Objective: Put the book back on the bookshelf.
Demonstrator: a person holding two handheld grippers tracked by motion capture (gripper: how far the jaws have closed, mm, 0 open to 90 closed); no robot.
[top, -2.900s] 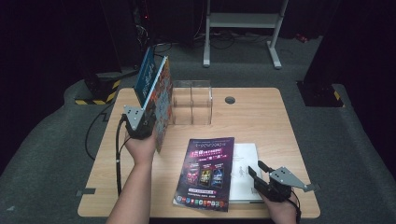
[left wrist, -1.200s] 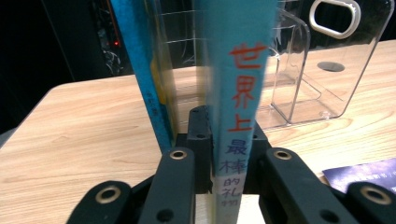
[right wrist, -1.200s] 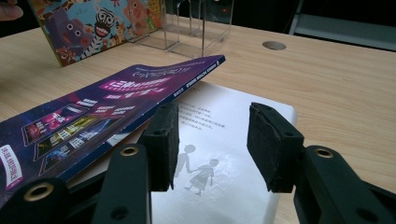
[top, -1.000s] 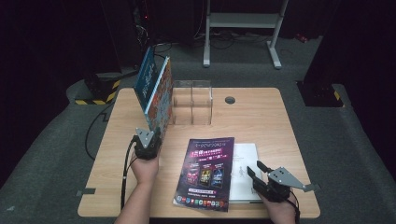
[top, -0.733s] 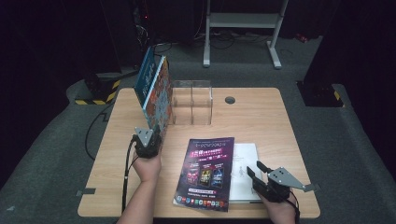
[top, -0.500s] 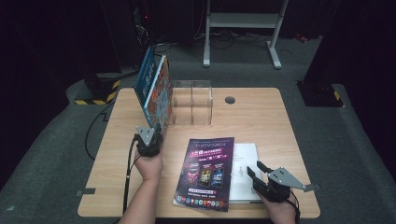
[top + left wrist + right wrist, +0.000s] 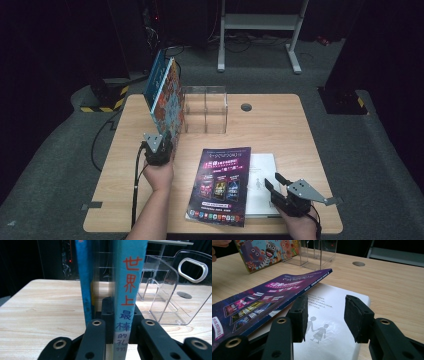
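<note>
Left gripper (image 7: 161, 146): it is held in the person's left hand (image 7: 159, 172) near the left part of the table (image 7: 280, 125); in the left gripper view its jaws are seen closed narrowly on the lower spine of a picture book (image 7: 127, 285).
Picture book: it is clamped between the left jaws, standing upright with its spine towards the camera; red and blue characters are printed down the light blue spine. In the high view the colourful cover (image 7: 171, 102) is seen leaning at the left end of the clear rack.
Blue book (image 7: 84, 277): it is seen just left of the clamped book, beyond the left jaw tip, also upright; whether the two books touch cannot be told.
Clear rack (image 7: 165, 290): it is placed to the right of the left jaws, on the table, with an oval handle hole in its end wall.
Right gripper (image 7: 280, 187): it is held at the near right edge of the table; its jaws are kept partly apart, and nothing is gripped between the pads.
White book (image 7: 332, 322): it is laid flat under and ahead of the right jaws; two small figures are printed on its cover, seen in the gap between the pads.
Purple magazine (image 7: 269, 296): it is laid partly over the white book, its right edge lifted just above the left pad of the right gripper.
</note>
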